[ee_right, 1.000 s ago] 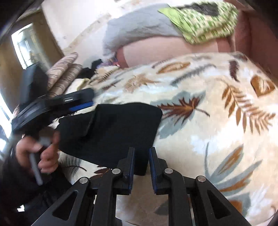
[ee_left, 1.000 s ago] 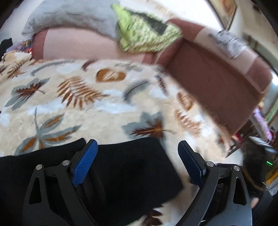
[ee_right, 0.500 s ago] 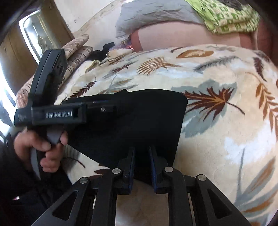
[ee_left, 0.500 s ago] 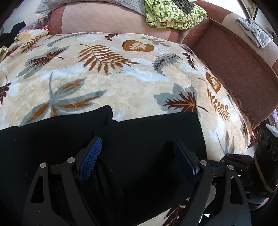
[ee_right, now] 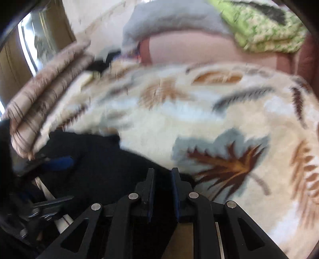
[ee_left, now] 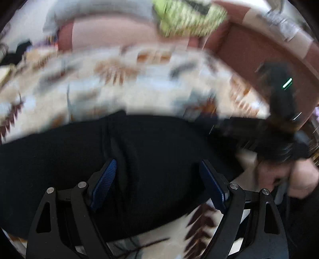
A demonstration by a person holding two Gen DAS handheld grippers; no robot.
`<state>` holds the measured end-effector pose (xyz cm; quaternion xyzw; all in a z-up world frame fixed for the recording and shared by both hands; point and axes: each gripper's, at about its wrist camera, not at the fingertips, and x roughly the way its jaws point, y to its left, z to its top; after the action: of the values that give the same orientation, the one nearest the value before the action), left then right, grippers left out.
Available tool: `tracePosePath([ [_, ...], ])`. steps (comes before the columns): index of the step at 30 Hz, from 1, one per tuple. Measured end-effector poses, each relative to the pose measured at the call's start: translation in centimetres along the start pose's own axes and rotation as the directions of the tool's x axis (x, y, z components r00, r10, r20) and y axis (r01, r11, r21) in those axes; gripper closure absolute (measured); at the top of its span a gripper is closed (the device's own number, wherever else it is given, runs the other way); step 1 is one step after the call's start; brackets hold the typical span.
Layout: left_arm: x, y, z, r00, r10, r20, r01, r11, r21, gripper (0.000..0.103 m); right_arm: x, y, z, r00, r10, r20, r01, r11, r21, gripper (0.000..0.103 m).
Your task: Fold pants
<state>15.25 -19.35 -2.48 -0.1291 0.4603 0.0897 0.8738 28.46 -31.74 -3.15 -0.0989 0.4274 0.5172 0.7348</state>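
Note:
The black pants (ee_left: pixel 151 159) lie on a leaf-patterned blanket (ee_left: pixel 123 83). Both views are motion-blurred. My left gripper (ee_left: pixel 157 173) is open, its blue-padded fingers (ee_left: pixel 103 183) spread just above the black cloth. My right gripper (ee_right: pixel 162 179) is shut on the pants' near edge, with black cloth (ee_right: pixel 103 159) pinched between its jaws. The right gripper and the hand holding it show at the right of the left wrist view (ee_left: pixel 279 127). The left gripper's blue pad (ee_right: pixel 59 161) shows at the left of the right wrist view.
A brown sofa back (ee_left: pixel 249 59) runs along the far and right sides. A green patterned cloth (ee_left: pixel 189 18) and a grey pillow (ee_right: pixel 169 20) sit on it. Striped cushions (ee_right: pixel 45 89) lie at the left.
Both grippers have moved, blurring both views. The right gripper, still pinching the pants, now appears higher and closer in the left wrist view. The left gripper has stayed open over the cloth.

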Motion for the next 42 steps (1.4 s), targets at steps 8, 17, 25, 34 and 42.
tracePosePath([
  [8, -0.5, -0.3, -0.9, 0.999, 0.022, 0.023, -0.022, 1.0, -0.02, 0.018, 0.0, -0.6, -0.1, 0.999, 0.018, 0.038, -0.02, 0.999, 0.046, 0.088],
  [17, -1.1, -0.5, -2.0, 0.998, 0.05, 0.043, -0.048, 0.998, -0.036, 0.018, -2.6, 2.6, -3.3, 1.0, 0.0, -0.003, 0.0, 0.999, -0.038, 0.084],
  [25, -1.1, -0.5, -2.1, 0.997, 0.052, 0.059, -0.05, 0.998, -0.035, 0.016, -2.7, 2.8, -3.6, 1.0, -0.018, 0.025, 0.019, 0.999, -0.047, 0.08],
  [34, -0.9, -0.8, -2.0, 0.996, 0.054, 0.068, -0.051, 0.998, -0.037, 0.009, -3.1, 4.0, -3.6, 0.996, -0.084, 0.037, 0.088, 0.99, -0.11, 0.078],
  [42, -0.9, -0.9, -1.8, 0.995, 0.068, 0.069, -0.064, 0.996, -0.058, 0.007, -3.1, 3.7, -3.6, 0.997, -0.07, 0.04, 0.074, 0.993, -0.087, 0.076],
])
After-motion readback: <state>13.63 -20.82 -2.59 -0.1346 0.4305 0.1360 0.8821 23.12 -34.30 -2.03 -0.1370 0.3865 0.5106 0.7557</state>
